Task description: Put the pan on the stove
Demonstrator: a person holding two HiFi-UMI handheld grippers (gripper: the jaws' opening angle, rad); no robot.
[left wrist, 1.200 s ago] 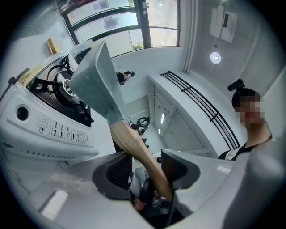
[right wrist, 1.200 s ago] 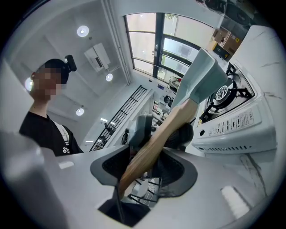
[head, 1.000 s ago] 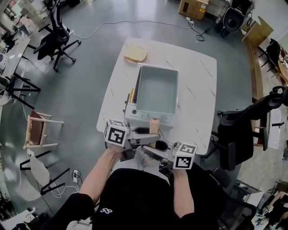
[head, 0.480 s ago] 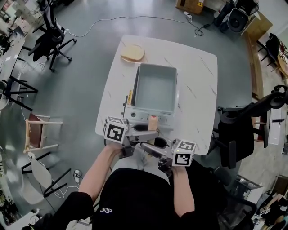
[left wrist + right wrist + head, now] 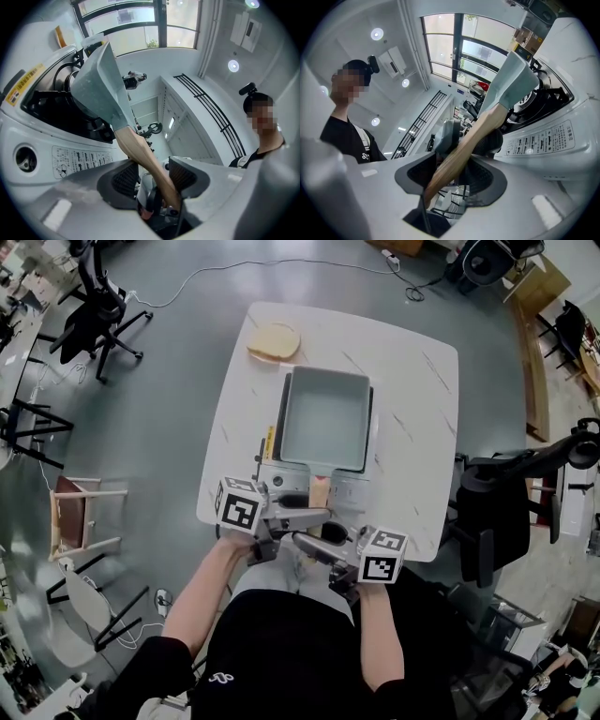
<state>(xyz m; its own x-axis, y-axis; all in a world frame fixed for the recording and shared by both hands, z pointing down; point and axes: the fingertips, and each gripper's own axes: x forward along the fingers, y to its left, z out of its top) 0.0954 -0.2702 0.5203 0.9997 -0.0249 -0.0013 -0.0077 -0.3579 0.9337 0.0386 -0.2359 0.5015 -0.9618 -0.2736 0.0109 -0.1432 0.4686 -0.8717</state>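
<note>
Both tools are clenched on the pan's wooden handle (image 5: 321, 493). It runs slantwise between the pads of the left tool (image 5: 154, 174) and likewise between those of the right tool (image 5: 452, 173), the two closing on it from opposite sides. Just ahead of the jaws, the grey square pan (image 5: 323, 418) lies over the stove (image 5: 281, 479), its base right above the burner grate. No view shows whether it rests there fully.

This looks like the final placing step. The next move calls for settling the pan flat and centred on the grate, then loosening both tools and drawing them straight back off the handle without dragging it. Far beyond the pan, bread (image 5: 273, 339) sits on the tabletop (image 5: 412, 427).
</note>
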